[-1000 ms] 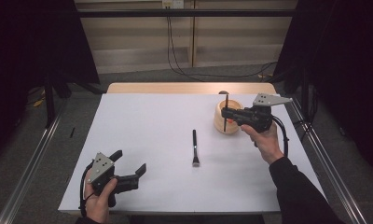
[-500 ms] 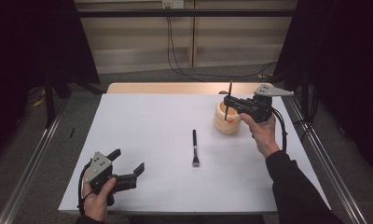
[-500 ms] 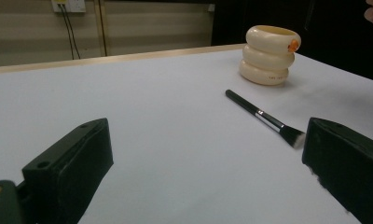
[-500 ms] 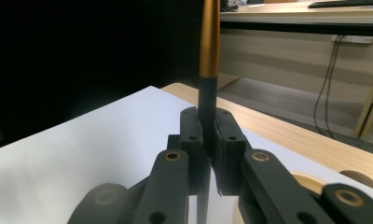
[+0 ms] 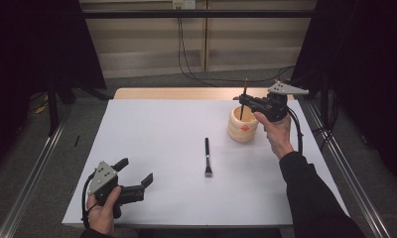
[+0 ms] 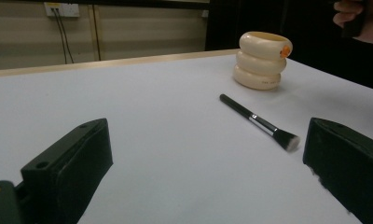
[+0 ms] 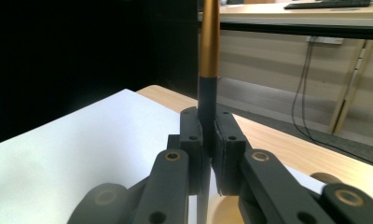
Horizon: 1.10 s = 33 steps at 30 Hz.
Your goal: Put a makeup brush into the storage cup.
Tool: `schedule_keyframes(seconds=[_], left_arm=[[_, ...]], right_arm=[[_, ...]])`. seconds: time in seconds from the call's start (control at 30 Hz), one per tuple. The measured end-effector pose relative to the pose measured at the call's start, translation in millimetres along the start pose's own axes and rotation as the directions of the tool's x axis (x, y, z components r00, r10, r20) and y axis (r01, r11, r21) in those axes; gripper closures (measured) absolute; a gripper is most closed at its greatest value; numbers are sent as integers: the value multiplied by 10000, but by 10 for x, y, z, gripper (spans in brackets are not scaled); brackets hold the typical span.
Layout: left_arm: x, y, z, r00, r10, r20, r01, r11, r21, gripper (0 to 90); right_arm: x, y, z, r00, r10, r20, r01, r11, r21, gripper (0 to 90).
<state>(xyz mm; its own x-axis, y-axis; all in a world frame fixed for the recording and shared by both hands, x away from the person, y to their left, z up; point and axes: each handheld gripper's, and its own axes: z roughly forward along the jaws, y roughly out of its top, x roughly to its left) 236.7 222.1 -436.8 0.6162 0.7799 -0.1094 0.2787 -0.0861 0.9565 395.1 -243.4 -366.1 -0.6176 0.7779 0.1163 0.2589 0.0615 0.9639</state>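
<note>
- Since the earlier frames, right gripper (image 5: 242, 99) has carried its upright brush (image 5: 243, 101) across the table's far right, from beside the ribbed holder (image 5: 242, 127) to directly above its mouth; left gripper (image 5: 137, 179) has kept its place at the near left corner.
- Right gripper: jaws clamped on the held brush's dark shaft, just below its gold-coloured upper section (image 7: 208, 37); the brush's lower end dips into the holder.
- Left gripper: jaws spread wide, nothing between them.
- Brushes, two: one held upright; one black flat brush (image 5: 207, 157) lying on the white table (image 5: 157, 129) near its centre, bristles toward the person, well apart from both grippers.
- Holders, one: cream, three stacked rings, an orange mark on its side (image 6: 284, 52).
- Grippers, two; hands, two.
</note>
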Motion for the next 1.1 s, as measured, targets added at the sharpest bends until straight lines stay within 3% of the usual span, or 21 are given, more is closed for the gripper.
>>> schedule_keyframes(seconds=[0.2, 0.3, 0.37, 0.47, 0.93, 0.97, 1.1], left_arm=[[12, -5, -3, 10000, -16, -96, 16, 10000, 26, 12], [6, -7, 4, 9999, -42, -111, 43, 10000, 58, 12], [9, -10, 0, 10000, 17, -63, -17, 10000, 72, 12], [18, -12, 4, 10000, 48, -58, -47, 10000, 76, 12], [30, -9, -23, 9997, 58, -226, -59, 10000, -53, 12], [24, -12, -19, 9997, -73, -221, 70, 9999, -150, 12], [30, -9, -25, 9997, 79, -247, -81, 10000, -58, 12]], right_arm=[[-66, 34, -15, 9995, 95, 310, -88, 9997, -239, 841], [-117, 4, -15, 9984, 26, 570, -22, 10000, -63, 840], [-145, -21, -15, 9986, 250, 474, -244, 9996, -117, 840], [-119, -18, -13, 9989, -5, 461, 9, 9999, -101, 840], [-211, -206, 73, 9979, 124, 633, -138, 9997, 212, 840], [-214, -220, 72, 9979, 112, 638, -128, 9996, 240, 840], [-218, -291, 84, 9977, 76, 669, -100, 9993, 356, 840]])
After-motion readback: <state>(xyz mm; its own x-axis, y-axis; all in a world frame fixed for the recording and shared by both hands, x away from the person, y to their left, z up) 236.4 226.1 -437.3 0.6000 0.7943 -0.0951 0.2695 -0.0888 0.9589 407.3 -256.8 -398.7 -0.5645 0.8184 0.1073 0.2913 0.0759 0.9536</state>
